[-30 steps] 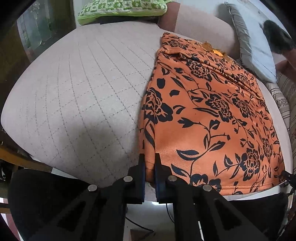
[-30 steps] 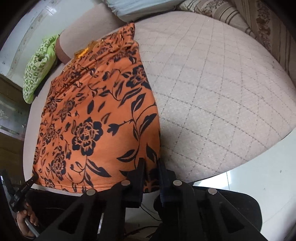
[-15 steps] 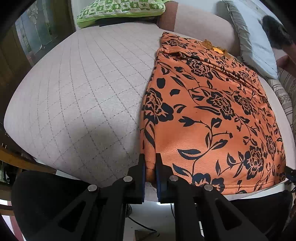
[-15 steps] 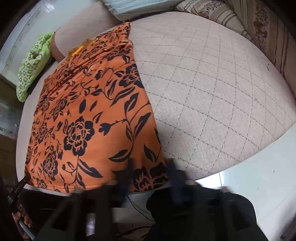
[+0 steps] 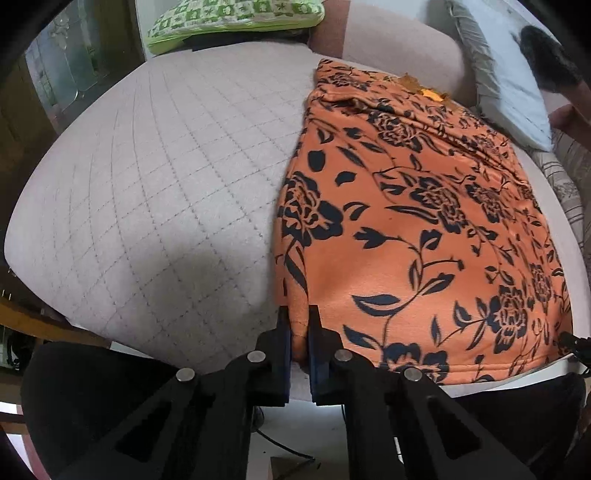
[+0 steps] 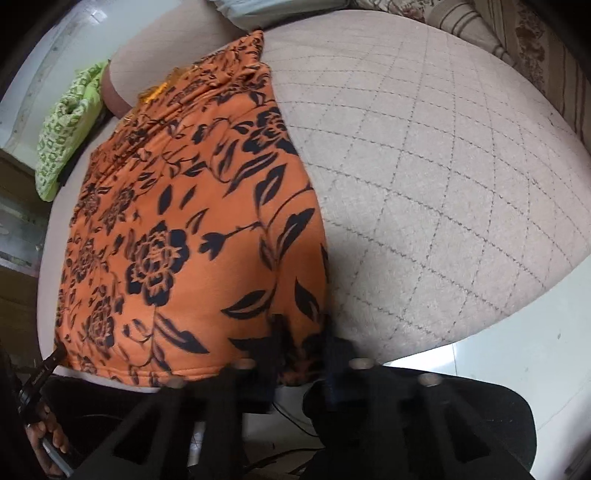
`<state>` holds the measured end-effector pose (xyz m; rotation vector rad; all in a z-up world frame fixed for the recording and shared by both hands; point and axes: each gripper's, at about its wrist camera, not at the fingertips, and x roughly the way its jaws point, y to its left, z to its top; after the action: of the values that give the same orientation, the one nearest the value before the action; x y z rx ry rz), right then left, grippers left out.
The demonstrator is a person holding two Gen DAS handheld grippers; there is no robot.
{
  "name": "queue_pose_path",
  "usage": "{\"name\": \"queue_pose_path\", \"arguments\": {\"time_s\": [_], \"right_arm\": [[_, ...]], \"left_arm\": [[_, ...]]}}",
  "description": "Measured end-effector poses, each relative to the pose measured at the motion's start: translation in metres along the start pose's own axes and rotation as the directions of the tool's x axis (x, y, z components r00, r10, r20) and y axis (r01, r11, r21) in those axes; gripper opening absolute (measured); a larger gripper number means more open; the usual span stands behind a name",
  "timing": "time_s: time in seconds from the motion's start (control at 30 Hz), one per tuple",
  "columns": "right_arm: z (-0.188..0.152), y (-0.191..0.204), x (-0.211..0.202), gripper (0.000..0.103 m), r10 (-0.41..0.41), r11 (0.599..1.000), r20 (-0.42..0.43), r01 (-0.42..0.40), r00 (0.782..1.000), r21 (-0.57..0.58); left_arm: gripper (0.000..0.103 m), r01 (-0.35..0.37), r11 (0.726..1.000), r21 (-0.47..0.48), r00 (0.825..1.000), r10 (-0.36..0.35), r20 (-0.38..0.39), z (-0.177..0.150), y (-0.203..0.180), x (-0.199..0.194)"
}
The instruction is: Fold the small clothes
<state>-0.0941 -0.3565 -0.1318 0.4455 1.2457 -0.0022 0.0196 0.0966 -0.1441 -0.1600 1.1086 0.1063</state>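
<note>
The skirt (image 5: pixel 424 229) was laid flat along the quilted bed (image 5: pixel 166 177), its hem at the near edge and its waist toward the pillows (image 5: pixel 236 14). The left gripper (image 5: pixel 299 325) was kept clamped on the hem's left corner, as half a second before. The right gripper (image 6: pixel 301 332), shut on the right corner a second earlier, was seen blurred with its jaws parted around the cloth, so that corner was judged released or being regripped. With only one corner firmly held, the lift of the hem toward the waist was judged not yet begun
</note>
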Motion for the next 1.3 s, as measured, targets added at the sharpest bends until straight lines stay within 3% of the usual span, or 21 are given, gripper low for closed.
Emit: {"name": "queue_pose_path", "arguments": {"time_s": [0.17,0.27,0.3,0.33,0.37,0.4,0.47,0.53,0.57,0.6,0.67,0.8,0.97,1.03,1.23,1.3], "right_arm": [[0.005,0.000,-0.016,0.015,0.099,0.995,0.022,-0.100,0.995,0.027],[0.009,-0.008,-0.004,0.018,0.083,0.995,-0.018,-0.082,0.996,0.055],[0.008,-0.010,-0.001,0.019,0.086,0.994,-0.027,-0.084,0.996,0.064],[0.008,-0.011,-0.001,0.019,0.091,0.994,-0.029,-0.089,0.995,0.064],[0.007,-0.011,-0.003,0.028,0.091,0.994,-0.025,-0.089,0.996,0.059],[0.007,-0.011,-0.006,0.047,0.090,0.995,-0.016,-0.089,0.996,0.050],[0.008,-0.011,-0.008,0.077,0.085,0.995,0.003,-0.085,0.996,0.045],[0.009,-0.012,-0.007,0.077,0.085,0.996,0.014,-0.085,0.996,0.041],[0.010,-0.010,-0.004,0.068,0.100,0.994,-0.001,-0.100,0.995,0.037],[0.010,-0.009,-0.003,0.044,0.122,0.992,-0.003,-0.121,0.993,0.035],[0.011,-0.009,0.002,0.015,0.140,0.989,-0.034,-0.138,0.990,0.054],[0.011,-0.011,-0.003,0.014,0.224,0.973,-0.038,-0.221,0.974,0.071],[0.032,-0.010,-0.024,0.013,0.400,0.912,0.003,-0.398,0.916,0.095],[0.041,-0.009,-0.029,0.013,0.458,0.883,0.034,-0.458,0.889,0.098],[0.041,-0.019,-0.002,0.013,0.391,0.913,-0.040,-0.382,0.920,0.143],[0.037,-0.023,0.005,0.013,0.390,0.912,-0.058,-0.377,0.919,0.164]], "left_arm": [[0.007,0.022,1.000,-0.019,1.000,-0.022,-0.015,0.004,0.004,0.005],[0.009,0.034,0.999,-0.033,0.999,-0.035,-0.031,0.003,0.006,0.010],[0.014,0.030,0.999,-0.030,0.999,-0.031,-0.034,0.004,0.005,0.010],[0.029,0.024,0.999,-0.033,0.999,-0.025,-0.034,0.005,0.005,0.010],[0.040,0.018,0.999,-0.038,0.999,-0.019,-0.028,0.005,0.005,0.010],[0.058,0.012,0.999,-0.040,1.000,-0.013,-0.023,0.005,0.005,0.011],[0.057,0.009,1.000,-0.021,0.999,-0.009,-0.033,0.004,0.000,0.015],[0.011,0.027,1.000,0.006,0.999,-0.027,-0.033,0.004,-0.005,0.015],[0.011,0.021,1.000,0.018,0.999,-0.021,-0.035,0.005,-0.008,0.015],[0.009,0.020,1.000,0.019,0.999,-0.019,-0.033,0.005,-0.009,0.014],[0.009,0.037,0.999,0.007,0.998,-0.037,-0.041,0.008,-0.007,0.013],[0.008,0.105,0.994,-0.033,0.994,-0.106,-0.022,0.017,0.003,0.002],[0.008,0.174,0.983,-0.062,0.984,-0.171,0.046,0.039,0.010,-0.020],[0.008,0.167,0.984,-0.058,0.985,-0.165,0.041,0.048,0.008,-0.018],[0.008,0.141,0.986,-0.086,0.987,-0.147,-0.058,0.037,0.015,0.009],[0.008,0.134,0.989,-0.058,0.989,-0.138,-0.056,0.038,0.013,0.005]]}}
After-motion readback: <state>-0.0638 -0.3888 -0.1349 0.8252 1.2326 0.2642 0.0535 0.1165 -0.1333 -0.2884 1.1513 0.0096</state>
